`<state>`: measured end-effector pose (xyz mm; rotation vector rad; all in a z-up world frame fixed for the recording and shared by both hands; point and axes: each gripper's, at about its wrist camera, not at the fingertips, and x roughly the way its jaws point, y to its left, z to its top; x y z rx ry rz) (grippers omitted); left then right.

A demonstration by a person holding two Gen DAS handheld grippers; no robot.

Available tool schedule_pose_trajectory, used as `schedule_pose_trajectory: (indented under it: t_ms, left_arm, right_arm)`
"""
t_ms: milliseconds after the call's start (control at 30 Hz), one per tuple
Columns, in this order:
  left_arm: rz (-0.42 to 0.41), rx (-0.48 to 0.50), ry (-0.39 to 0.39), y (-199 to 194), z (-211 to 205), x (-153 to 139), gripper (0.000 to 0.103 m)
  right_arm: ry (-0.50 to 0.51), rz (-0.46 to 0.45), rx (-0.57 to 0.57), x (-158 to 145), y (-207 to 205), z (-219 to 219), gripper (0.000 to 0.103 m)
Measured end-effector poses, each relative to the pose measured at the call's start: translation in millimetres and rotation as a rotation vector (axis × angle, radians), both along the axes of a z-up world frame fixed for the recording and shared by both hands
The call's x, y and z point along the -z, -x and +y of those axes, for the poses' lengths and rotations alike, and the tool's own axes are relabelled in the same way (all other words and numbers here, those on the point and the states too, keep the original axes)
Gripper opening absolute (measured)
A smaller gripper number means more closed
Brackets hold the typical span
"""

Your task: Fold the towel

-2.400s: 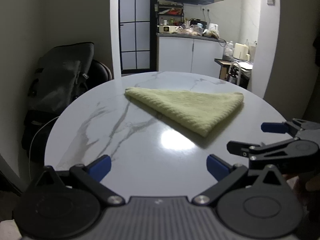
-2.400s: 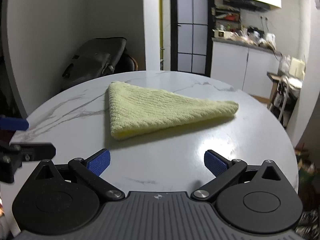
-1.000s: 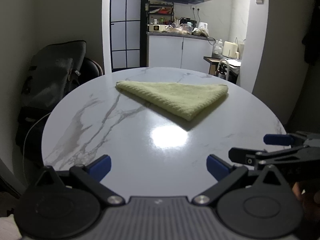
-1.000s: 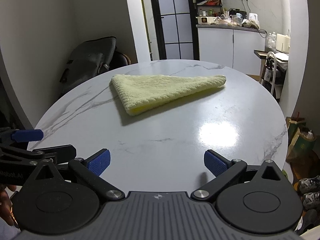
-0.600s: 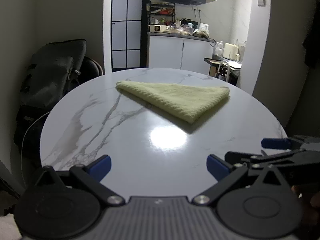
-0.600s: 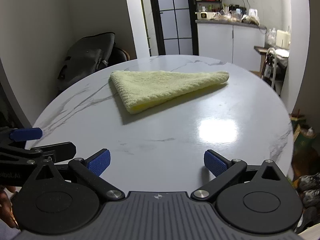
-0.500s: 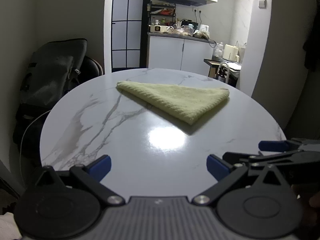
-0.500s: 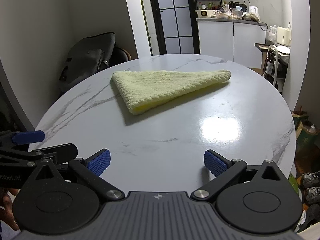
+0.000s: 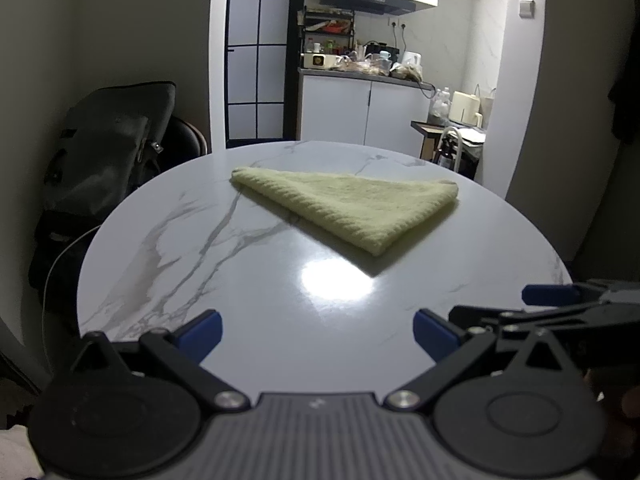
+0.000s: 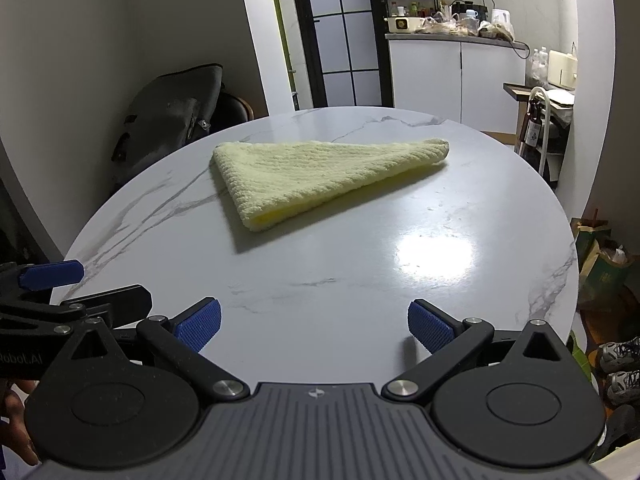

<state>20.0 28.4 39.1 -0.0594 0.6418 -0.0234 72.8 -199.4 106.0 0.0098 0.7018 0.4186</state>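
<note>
A pale yellow towel, folded into a triangle, lies flat on the far half of the round white marble table. It also shows in the right wrist view. My left gripper is open and empty, held over the table's near edge, well short of the towel. My right gripper is open and empty, also at the near edge. Each gripper shows at the side of the other's view: the right one, the left one.
A dark bag sits on a chair at the table's far left. A kitchen counter with white cabinets stands behind. Bags and shoes lie on the floor to the right of the table.
Both grippers have pulled back from the towel towards the near table edge and stayed open. The towel has not moved.
</note>
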Motion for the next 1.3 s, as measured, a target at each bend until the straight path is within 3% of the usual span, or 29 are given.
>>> schedule_pose_trajectory:
  t_ms: [600, 1300]
  left_arm:
    - [0.017, 0.014, -0.006, -1.2, 4.1, 5.8, 0.103]
    - [0.03, 0.033, 0.023, -4.6, 6.7, 5.7, 0.103]
  right_arm:
    - [0.077, -0.019, -0.01, 0.0, 0.9, 9.1, 0.102]
    - [0.085, -0.007, -0.014, 0.5, 0.0, 8.9, 0.102]
